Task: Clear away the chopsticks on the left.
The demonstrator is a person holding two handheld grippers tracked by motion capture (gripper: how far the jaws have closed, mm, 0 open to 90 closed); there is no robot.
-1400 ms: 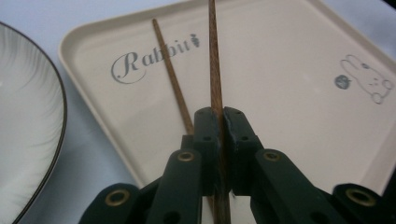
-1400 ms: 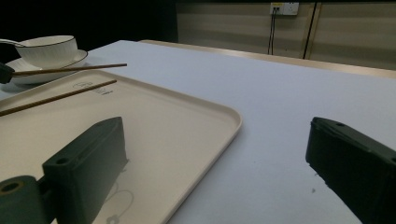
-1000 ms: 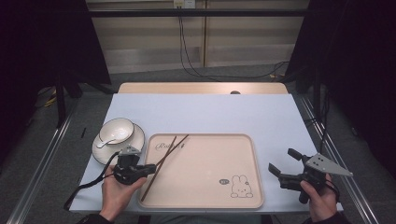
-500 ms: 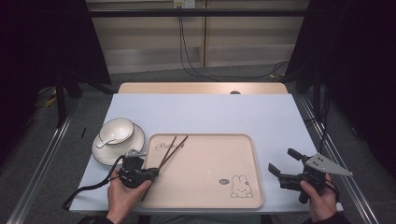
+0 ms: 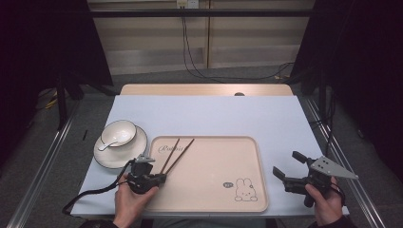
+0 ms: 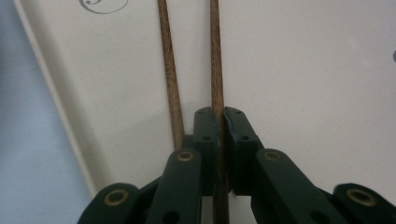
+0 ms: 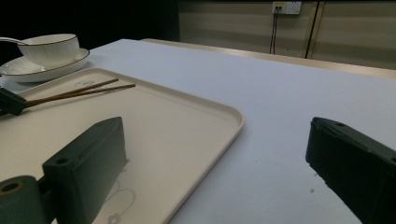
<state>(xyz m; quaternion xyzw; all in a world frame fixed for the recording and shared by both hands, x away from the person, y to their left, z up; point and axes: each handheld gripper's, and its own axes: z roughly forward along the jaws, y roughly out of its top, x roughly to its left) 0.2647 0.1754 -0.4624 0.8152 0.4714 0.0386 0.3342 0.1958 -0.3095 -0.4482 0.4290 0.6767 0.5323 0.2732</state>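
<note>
My left gripper [image 6: 220,122] is pinching one wooden chopstick [image 6: 215,56] at the tray's [image 5: 209,199] nine o'clock edge; my right gripper [image 5: 291,165] is gaping wide, holding nothing.

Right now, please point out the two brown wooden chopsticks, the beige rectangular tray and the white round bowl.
brown wooden chopsticks [image 5: 177,153], high view, middle of the pair.
beige rectangular tray [image 5: 214,164], high view, bare floor.
white round bowl [image 5: 124,128], high view, inner wall.

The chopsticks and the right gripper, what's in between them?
Just bare tray with its bunny drawing, seen in the high view, between the chopsticks and the right gripper.
</note>
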